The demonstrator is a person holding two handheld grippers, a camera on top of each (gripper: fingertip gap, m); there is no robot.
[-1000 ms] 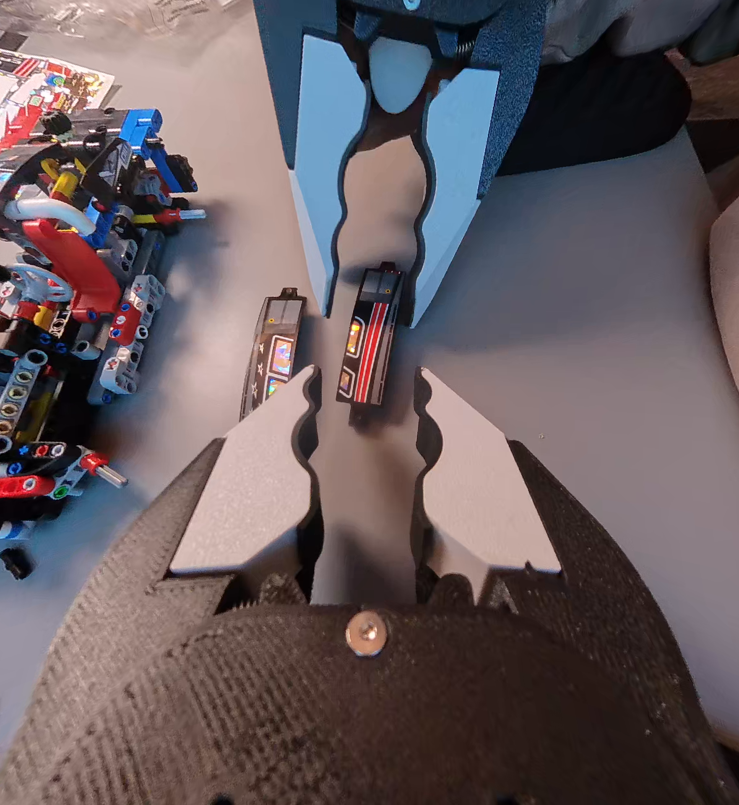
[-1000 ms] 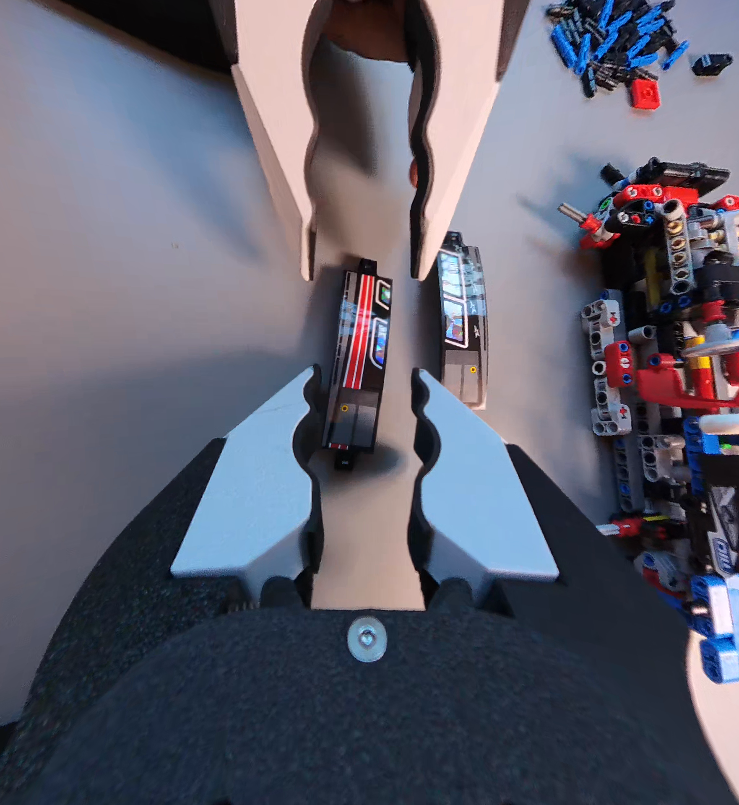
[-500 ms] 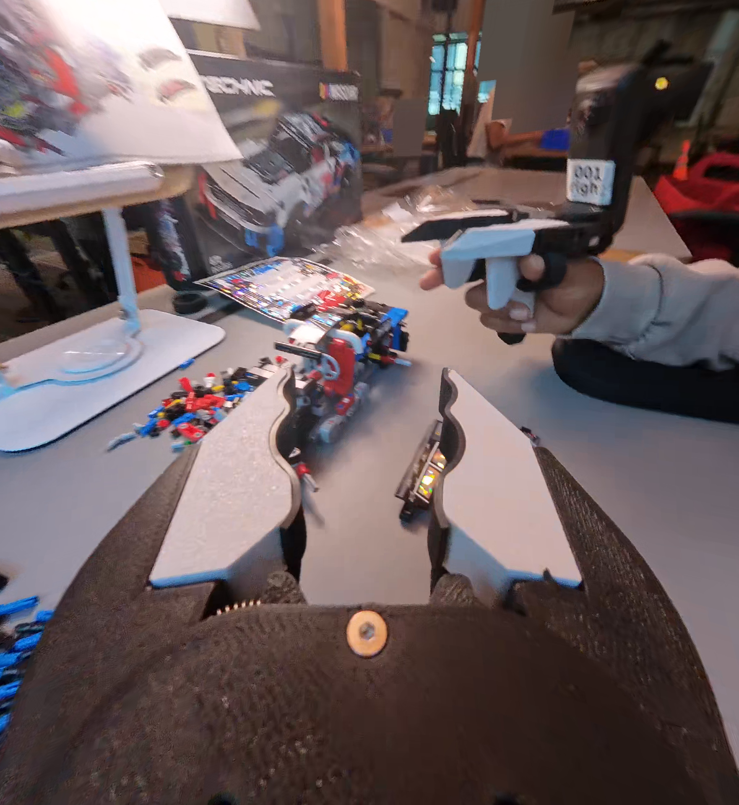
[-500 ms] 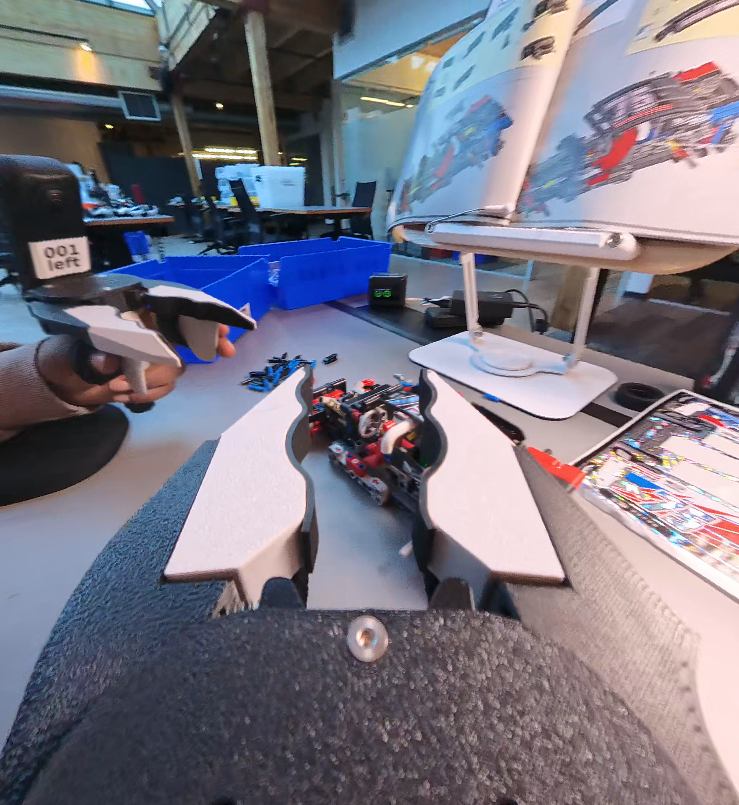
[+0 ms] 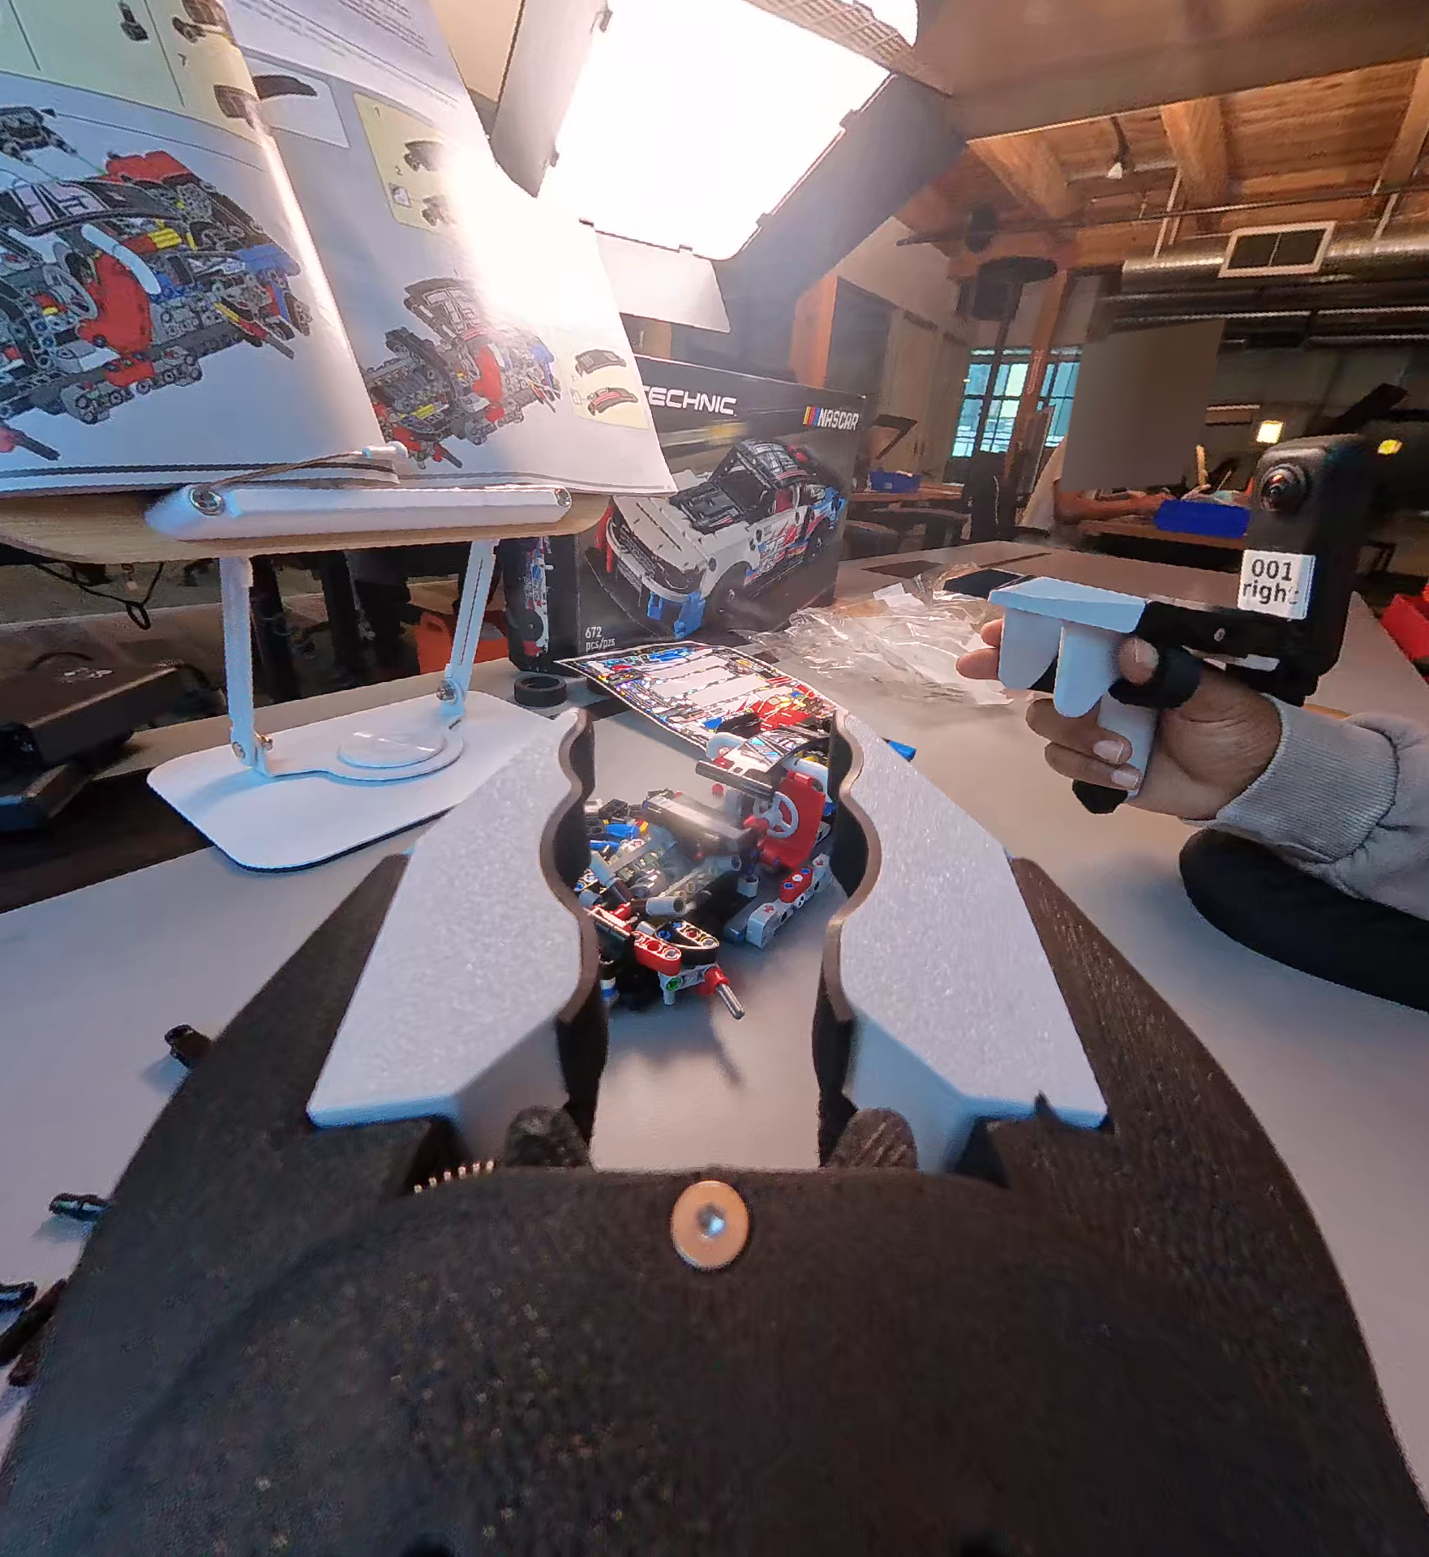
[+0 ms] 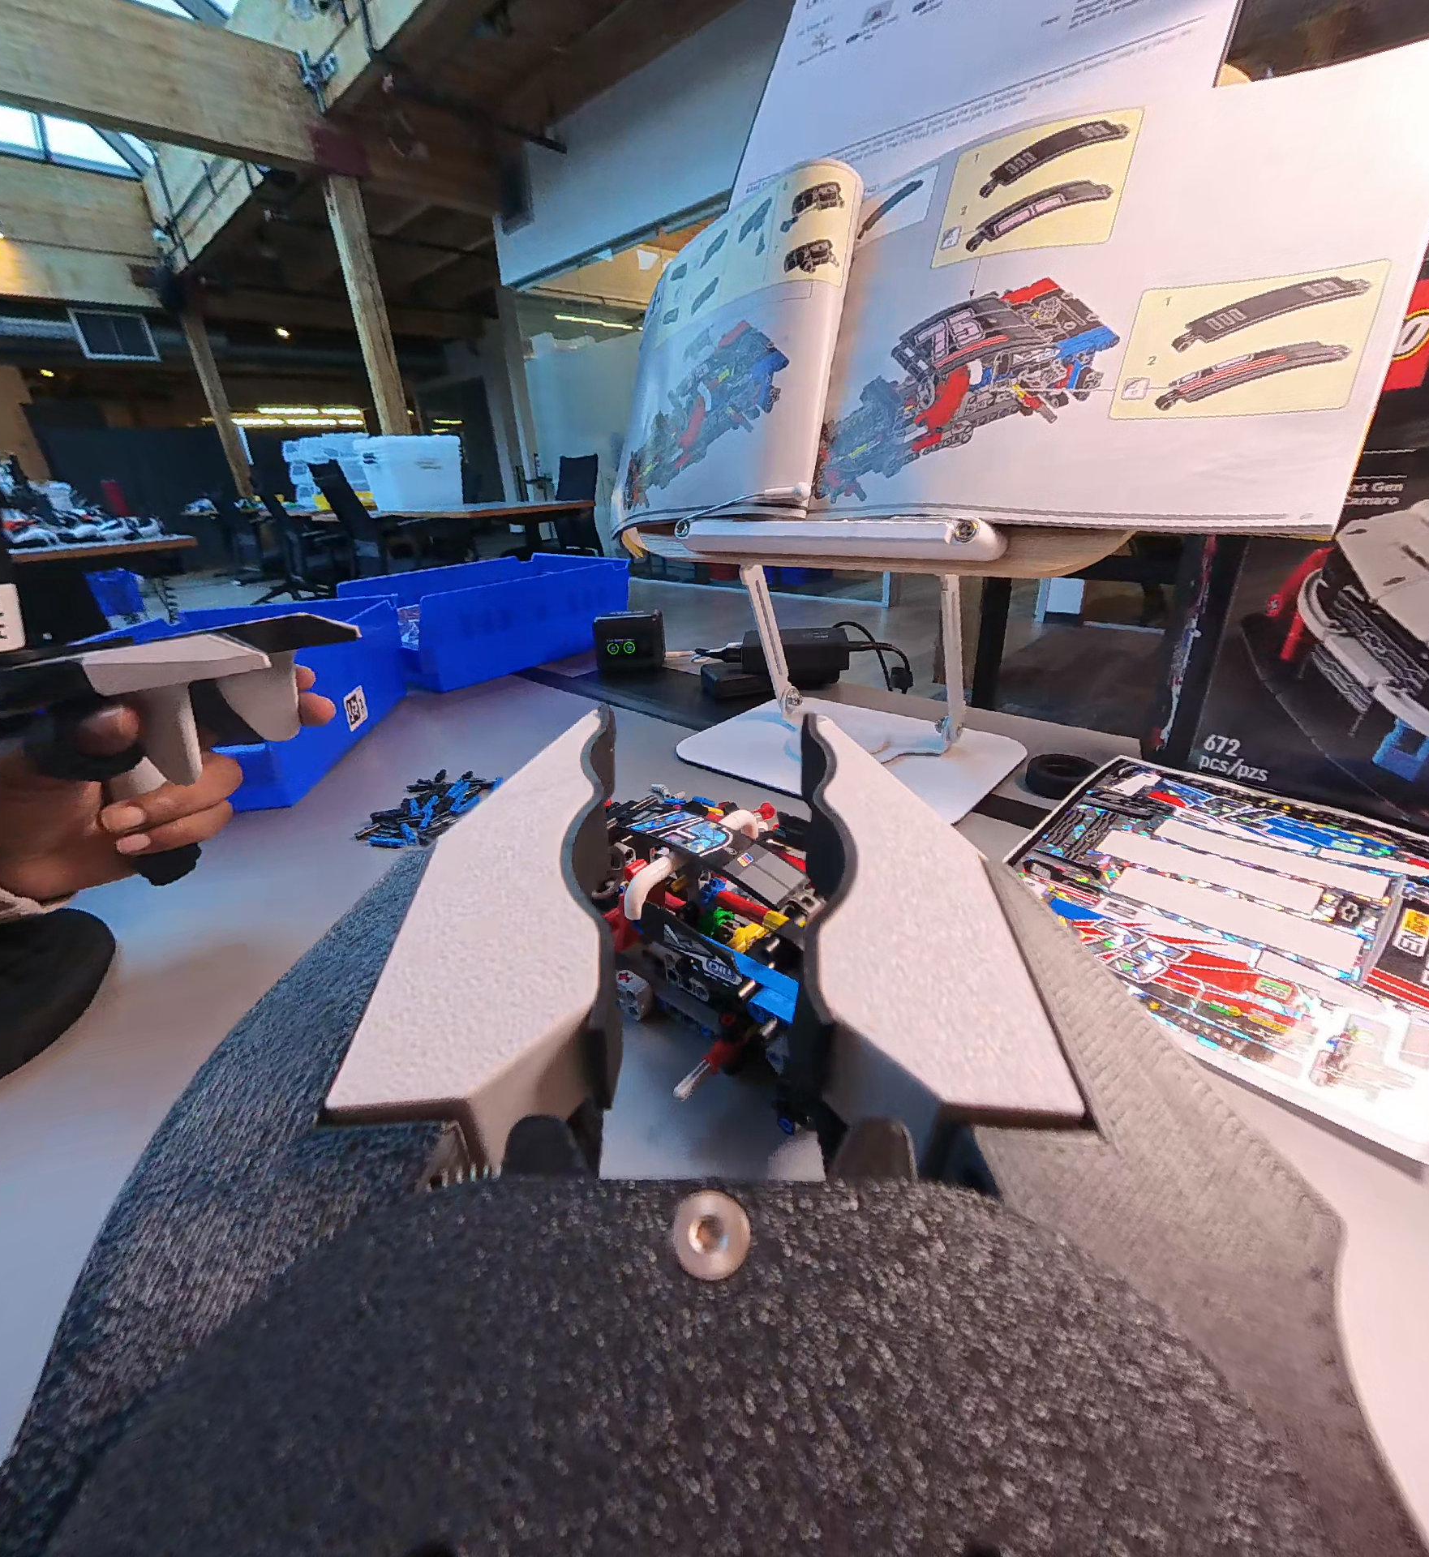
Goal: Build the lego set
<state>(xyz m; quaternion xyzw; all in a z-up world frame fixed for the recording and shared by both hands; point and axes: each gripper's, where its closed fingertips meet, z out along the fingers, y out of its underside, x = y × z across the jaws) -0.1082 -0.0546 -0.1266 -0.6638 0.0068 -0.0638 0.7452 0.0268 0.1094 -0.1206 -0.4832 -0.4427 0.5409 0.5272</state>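
Each camera sits just behind its own gripper, held low above the grey surface and looking nearly level along the fingers. Both face the half-built lego car from opposite sides, close up. Both also take in the instruction booklet on its stand behind the car.

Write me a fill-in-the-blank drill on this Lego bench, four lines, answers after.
1. Both tools, left and right, are ____ and hold nothing.
2. The instruction booklet rests open on a white ____.
3. The bins behind the loose pins are ____ in colour.
4. The sticker sheet lies flat on the ____, beside the car build.

Answers: open; stand; blue; table
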